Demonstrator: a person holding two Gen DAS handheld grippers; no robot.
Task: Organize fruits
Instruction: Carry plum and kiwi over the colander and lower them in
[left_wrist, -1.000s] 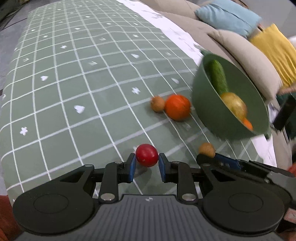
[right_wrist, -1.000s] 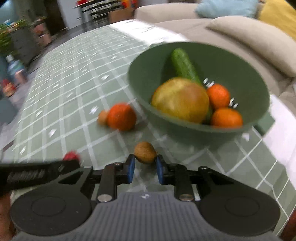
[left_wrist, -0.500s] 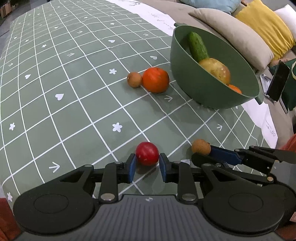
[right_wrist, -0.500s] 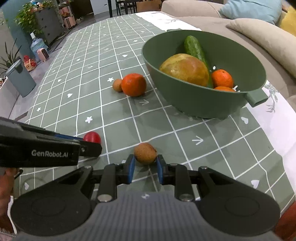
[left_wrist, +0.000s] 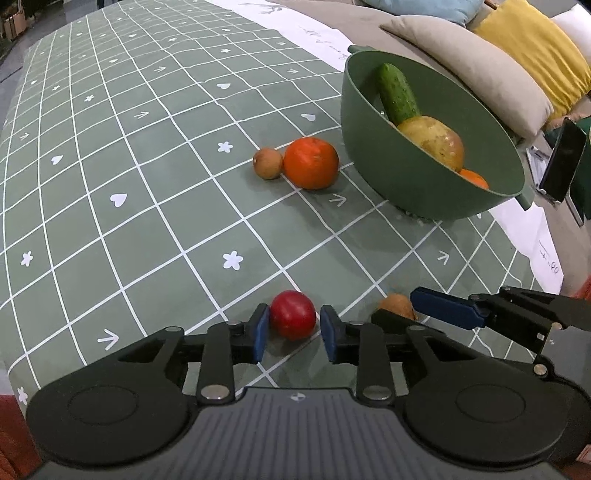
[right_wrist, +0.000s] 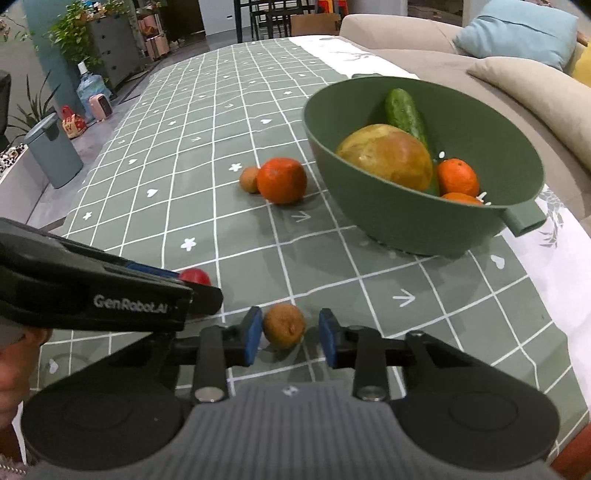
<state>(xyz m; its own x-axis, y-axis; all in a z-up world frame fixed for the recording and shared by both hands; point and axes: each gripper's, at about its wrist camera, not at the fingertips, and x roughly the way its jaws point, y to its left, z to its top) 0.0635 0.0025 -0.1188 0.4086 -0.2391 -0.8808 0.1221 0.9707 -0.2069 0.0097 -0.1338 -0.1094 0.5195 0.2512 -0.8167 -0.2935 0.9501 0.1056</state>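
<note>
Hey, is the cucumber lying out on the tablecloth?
No, the cucumber leans inside the green bowl with the other fruit, not on the tablecloth.

hidden: brown fruit (left_wrist: 396, 305) partly behind gripper | bowl (left_wrist: 369, 122) hides lower oranges

Both wrist cameras sit close above the worktop (left_wrist: 147, 221), angled steeply down and forward, sharing the green bowl (left_wrist: 406, 192) and loose fruit

Three oranges (right_wrist: 282, 180), two kiwis (right_wrist: 284, 326)
</note>
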